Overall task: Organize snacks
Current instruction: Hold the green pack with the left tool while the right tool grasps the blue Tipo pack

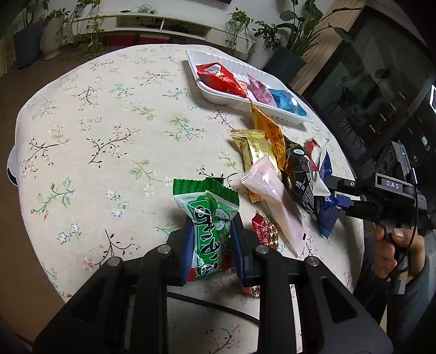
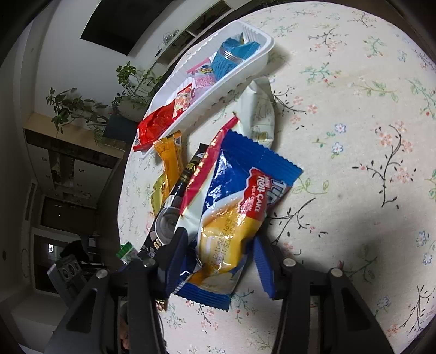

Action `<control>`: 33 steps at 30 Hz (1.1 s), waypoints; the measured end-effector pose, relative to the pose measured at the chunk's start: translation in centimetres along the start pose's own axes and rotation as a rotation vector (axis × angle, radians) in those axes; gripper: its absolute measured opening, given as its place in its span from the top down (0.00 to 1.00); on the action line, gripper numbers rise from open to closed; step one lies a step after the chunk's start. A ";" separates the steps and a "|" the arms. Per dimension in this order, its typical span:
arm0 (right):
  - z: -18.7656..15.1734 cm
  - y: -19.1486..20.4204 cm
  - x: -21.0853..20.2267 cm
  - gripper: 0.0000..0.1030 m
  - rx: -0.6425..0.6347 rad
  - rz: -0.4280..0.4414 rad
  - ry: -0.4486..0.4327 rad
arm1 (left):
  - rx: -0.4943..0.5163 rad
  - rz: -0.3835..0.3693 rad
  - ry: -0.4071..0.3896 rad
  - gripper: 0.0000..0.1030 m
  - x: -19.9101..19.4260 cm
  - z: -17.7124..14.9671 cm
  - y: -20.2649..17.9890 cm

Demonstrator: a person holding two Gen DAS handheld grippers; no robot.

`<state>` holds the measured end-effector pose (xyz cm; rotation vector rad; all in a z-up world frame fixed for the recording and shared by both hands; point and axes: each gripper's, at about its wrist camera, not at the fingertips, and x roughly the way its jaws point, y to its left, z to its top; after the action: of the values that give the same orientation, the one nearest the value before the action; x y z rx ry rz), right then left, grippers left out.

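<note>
The left gripper (image 1: 211, 239) clamps a green snack packet (image 1: 208, 231) above the floral tablecloth (image 1: 95, 136), its script illegible. The right gripper (image 2: 220, 261) stands open astride a blue packet (image 2: 234, 207) reading "ROLL CAKE", lower edge hidden. The white tray (image 1: 218, 58) lies beyond.

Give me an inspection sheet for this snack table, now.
Surface: floral tablecloth on a round table.
Job's things: white tray holds red, pink and blue packets; loose pile of packets lies beside it.
Clutter: nothing seen.
Grippers: left gripper jaws clamped on green snack packet; right gripper jaws open around blue roll cake packet, one pad apart from it.
Cables: thin black cable at the right gripper's handle.
Surroundings: potted plants, white shelf unit.
</note>
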<state>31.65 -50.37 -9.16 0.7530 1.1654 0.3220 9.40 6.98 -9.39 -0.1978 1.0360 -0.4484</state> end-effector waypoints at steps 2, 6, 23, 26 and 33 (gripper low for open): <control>0.0 -0.2 0.2 0.66 0.003 -0.003 0.002 | 0.001 0.001 0.001 0.78 0.0 0.0 0.0; -0.2 -0.9 -0.1 0.70 0.027 0.014 0.003 | 0.001 0.000 0.002 0.78 0.0 0.0 0.0; -1.5 -0.5 -2.3 0.74 -0.026 -0.040 -0.047 | -0.001 -0.015 -0.004 0.78 -0.7 0.0 0.1; -1.8 -0.1 -3.1 0.74 -0.047 -0.063 -0.057 | 0.000 -0.020 -0.008 0.78 -0.9 0.2 0.0; -1.8 -0.4 -5.1 0.74 -0.064 -0.079 -0.099 | 0.010 -0.028 -0.023 0.78 -1.8 0.6 -0.5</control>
<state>28.02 -52.98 -6.18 0.6577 1.0835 0.2526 9.02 7.30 -7.45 -0.2086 1.0094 -0.4759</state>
